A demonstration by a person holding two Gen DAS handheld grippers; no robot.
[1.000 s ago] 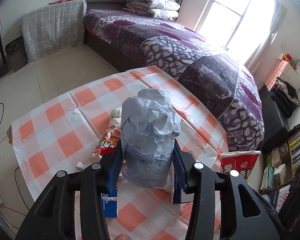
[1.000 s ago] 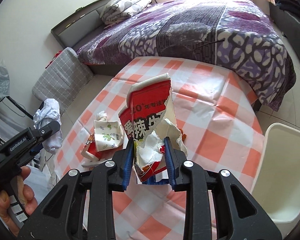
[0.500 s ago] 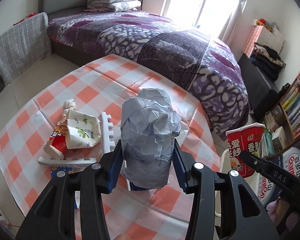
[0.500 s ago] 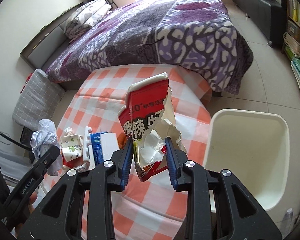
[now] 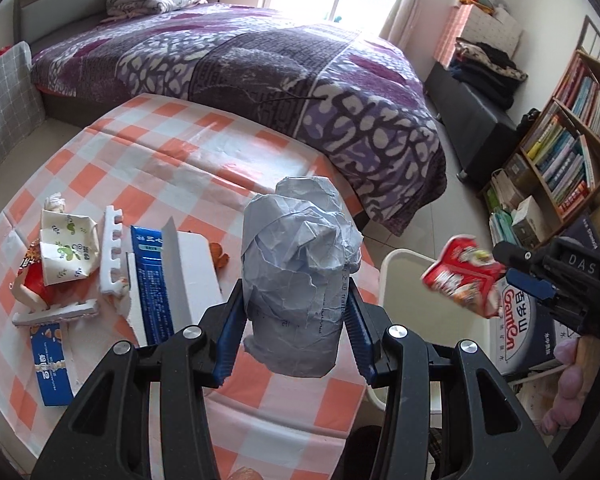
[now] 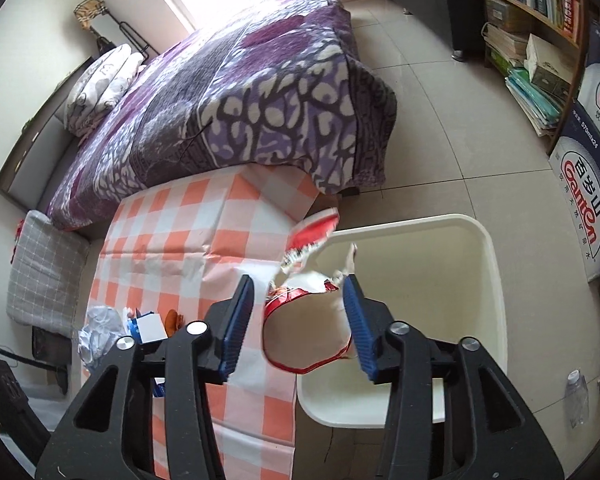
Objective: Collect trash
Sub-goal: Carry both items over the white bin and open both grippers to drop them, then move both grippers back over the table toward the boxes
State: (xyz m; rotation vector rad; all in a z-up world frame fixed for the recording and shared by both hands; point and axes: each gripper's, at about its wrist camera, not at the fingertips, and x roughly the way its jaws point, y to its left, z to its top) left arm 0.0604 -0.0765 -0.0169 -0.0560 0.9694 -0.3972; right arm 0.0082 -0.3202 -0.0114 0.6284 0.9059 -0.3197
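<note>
My left gripper [image 5: 296, 308] is shut on a crumpled grey-white paper wad [image 5: 300, 264], held above the right end of the checked table [image 5: 172, 160]. A white bin [image 6: 440, 280] stands on the floor beside that table end. Over its near-left rim, my right gripper [image 6: 298, 320] is opening. The torn red noodle cup [image 6: 308, 308] lies loose between the blue pads, with a gap showing at the left pad [image 6: 236, 320]. In the left wrist view the red cup [image 5: 460, 276] tilts at the right gripper's tips above the bin [image 5: 416, 304].
On the table lie a blue-and-white box [image 5: 160, 276], white foam pieces [image 5: 112, 252], a green-printed paper cup [image 5: 68, 248], a red wrapper [image 5: 32, 276] and a blue packet [image 5: 52, 364]. A purple bed [image 5: 280, 80] lies beyond; bookshelf [image 5: 572, 152] and cartons [image 6: 580, 200] to the right.
Both grippers have swung right, from over the table to the white bin. The right jaws have spread and the red cup has come loose and tipped. The left still grips the paper.
</note>
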